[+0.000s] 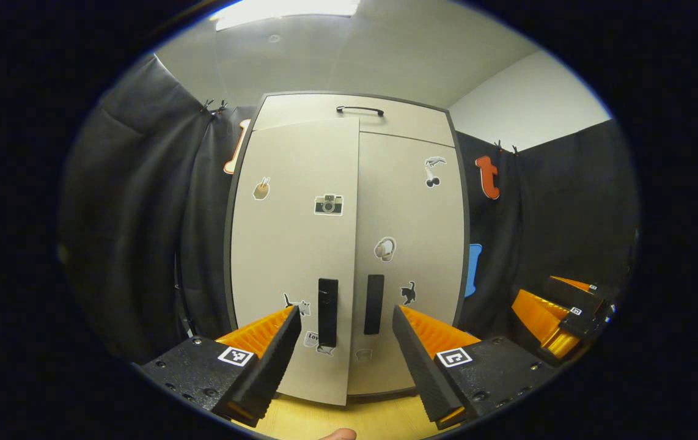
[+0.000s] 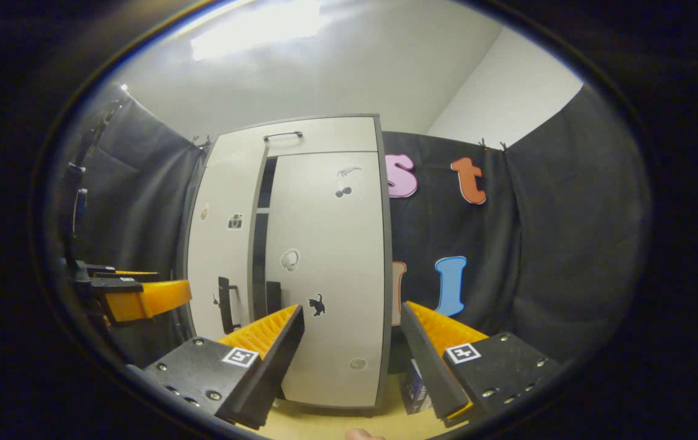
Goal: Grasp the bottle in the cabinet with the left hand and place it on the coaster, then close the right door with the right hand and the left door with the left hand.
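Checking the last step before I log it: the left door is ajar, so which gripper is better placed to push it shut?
Left. The left gripper, open and empty, faces the left door, its handle between the fingers. The right gripper faces the shut right door.

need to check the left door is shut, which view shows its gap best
The right gripper view: it sees the left door from the side, with a dark gap beside the right door. The left gripper view faces the left door head-on; its edge merely stands slightly proud.

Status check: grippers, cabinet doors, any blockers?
Left gripper open, empty, facing the doors. Right gripper open, empty. Right door looks shut; left door ajar. Nothing blocking it.
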Tool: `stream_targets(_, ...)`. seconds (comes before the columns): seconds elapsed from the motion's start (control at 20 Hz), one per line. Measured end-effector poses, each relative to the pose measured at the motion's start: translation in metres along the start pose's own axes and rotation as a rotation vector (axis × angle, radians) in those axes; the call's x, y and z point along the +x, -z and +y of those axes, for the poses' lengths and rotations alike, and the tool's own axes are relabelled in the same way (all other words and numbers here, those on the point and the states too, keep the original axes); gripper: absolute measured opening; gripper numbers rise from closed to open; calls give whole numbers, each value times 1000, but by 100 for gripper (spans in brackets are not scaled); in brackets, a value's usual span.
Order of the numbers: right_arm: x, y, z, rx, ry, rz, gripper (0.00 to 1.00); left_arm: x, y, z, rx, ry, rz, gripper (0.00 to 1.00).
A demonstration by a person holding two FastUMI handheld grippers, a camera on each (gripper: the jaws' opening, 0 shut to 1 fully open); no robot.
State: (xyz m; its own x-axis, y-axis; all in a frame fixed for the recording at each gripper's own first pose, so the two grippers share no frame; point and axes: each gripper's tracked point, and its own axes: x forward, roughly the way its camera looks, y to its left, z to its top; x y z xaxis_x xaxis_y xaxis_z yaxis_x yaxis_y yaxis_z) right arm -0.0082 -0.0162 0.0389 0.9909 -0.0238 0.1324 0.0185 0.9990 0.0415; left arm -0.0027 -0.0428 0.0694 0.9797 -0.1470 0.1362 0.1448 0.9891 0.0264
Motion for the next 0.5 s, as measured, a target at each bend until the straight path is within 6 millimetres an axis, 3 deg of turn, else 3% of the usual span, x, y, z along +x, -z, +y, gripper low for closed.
stream_targets(0.05, -1, 0, -1, -1, -2, -1, 92, -1, 0, -1, 4, -1, 0, 88)
stream_targets(0.1, -3, -1, -1, -2, -4, -1, 95, -2, -1, -3, 7, 0, 2, 93)
stream_targets(0.5, -6, -1, -4, -11, -17, -1, 95, -1, -3, -8, -2, 4, -3, 93)
